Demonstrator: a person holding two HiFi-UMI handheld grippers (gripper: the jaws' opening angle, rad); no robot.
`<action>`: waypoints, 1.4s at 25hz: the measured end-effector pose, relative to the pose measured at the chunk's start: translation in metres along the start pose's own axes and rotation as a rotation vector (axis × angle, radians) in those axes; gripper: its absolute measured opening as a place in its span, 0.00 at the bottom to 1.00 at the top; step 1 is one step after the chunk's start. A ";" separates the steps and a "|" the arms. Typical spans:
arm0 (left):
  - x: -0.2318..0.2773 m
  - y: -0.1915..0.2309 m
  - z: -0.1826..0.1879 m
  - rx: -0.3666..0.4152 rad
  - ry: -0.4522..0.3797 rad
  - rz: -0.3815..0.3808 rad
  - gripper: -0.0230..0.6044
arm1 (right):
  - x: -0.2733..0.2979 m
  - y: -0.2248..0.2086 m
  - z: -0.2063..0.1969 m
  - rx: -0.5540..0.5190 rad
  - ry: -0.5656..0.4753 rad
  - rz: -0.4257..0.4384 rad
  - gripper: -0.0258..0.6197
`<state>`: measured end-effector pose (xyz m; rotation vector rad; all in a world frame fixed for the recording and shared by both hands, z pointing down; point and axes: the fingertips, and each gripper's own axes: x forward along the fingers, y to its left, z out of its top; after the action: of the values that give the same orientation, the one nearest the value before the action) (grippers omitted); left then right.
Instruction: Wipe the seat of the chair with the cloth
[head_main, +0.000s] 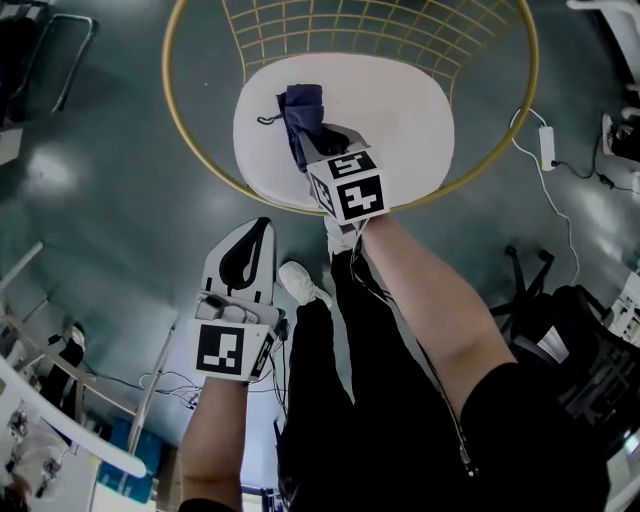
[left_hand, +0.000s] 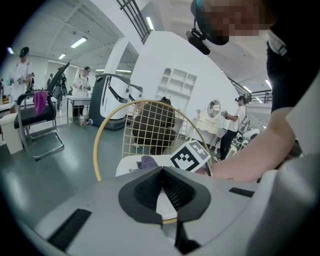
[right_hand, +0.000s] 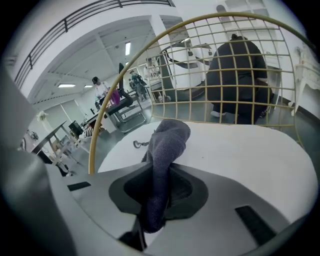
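Note:
The chair has a gold wire frame (head_main: 185, 130) and a white seat (head_main: 400, 110). A dark blue cloth (head_main: 300, 115) lies bunched on the seat's left part. My right gripper (head_main: 325, 140) is shut on the cloth's near end, just above the seat. In the right gripper view the cloth (right_hand: 167, 145) runs out from between the jaws of that gripper (right_hand: 160, 187) onto the seat (right_hand: 240, 150). My left gripper (head_main: 248, 250) hangs over the floor in front of the chair, shut and empty. The left gripper view shows that gripper (left_hand: 162, 175), with the seat (left_hand: 131, 162) beyond it.
The person's legs and a white shoe (head_main: 300, 282) stand just before the chair. A white power adapter (head_main: 547, 146) with its cable lies on the floor at right. A black office chair (head_main: 560, 340) is near right. Another black chair (left_hand: 37, 117) and several people stand farther off.

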<state>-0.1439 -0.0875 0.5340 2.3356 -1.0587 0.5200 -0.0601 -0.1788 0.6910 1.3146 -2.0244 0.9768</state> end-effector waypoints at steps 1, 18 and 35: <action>0.004 -0.004 0.002 0.002 -0.007 -0.009 0.06 | -0.003 -0.009 -0.002 0.011 0.003 -0.018 0.13; 0.058 -0.051 0.022 0.075 0.014 -0.159 0.06 | -0.073 -0.137 -0.038 0.132 0.044 -0.265 0.14; 0.068 -0.096 0.035 0.122 0.022 -0.237 0.06 | -0.143 -0.197 -0.050 0.174 0.058 -0.447 0.14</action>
<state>-0.0231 -0.0936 0.5137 2.5129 -0.7446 0.5299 0.1787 -0.1141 0.6697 1.7128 -1.5294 0.9763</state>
